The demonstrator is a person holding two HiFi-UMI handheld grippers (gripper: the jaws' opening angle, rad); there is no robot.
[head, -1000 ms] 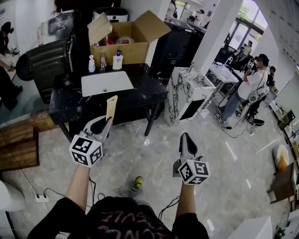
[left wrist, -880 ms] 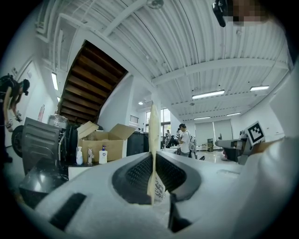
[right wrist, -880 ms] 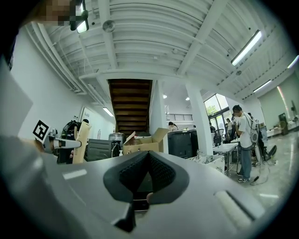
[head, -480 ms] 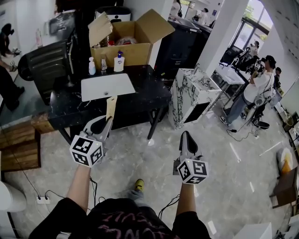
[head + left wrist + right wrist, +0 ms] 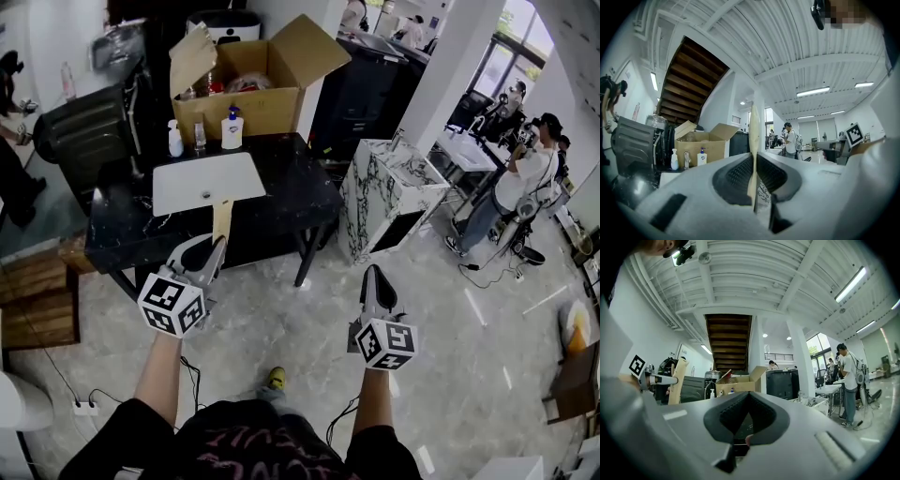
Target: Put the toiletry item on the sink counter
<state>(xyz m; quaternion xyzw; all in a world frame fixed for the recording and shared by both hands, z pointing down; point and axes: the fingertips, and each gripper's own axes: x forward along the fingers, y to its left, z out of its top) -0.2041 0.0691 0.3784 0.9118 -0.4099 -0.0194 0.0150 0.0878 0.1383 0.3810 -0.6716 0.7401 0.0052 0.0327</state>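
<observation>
My left gripper (image 5: 217,244) is shut on a thin, flat tan toiletry packet (image 5: 222,217) that stands upright out of its jaws. In the left gripper view the packet (image 5: 753,140) shows edge-on between the two dark pads. The gripper hangs over the floor just in front of the black sink counter (image 5: 291,187), which has a white basin (image 5: 208,183). My right gripper (image 5: 373,274) is further right over the floor, its jaws closed together with nothing between them (image 5: 748,397). From the right gripper view the packet (image 5: 675,380) appears at the left.
At the counter's back stand a white pump bottle (image 5: 232,128), a smaller bottle (image 5: 174,139) and an open cardboard box (image 5: 253,84). A marble-patterned cabinet (image 5: 389,192) sits right of the counter. A black chair (image 5: 84,127) is at left; people (image 5: 511,187) stand at far right.
The counter has drifted slightly left and nearer in the head view. Both grippers keep nearly the same pose, and the left one still holds the packet.
</observation>
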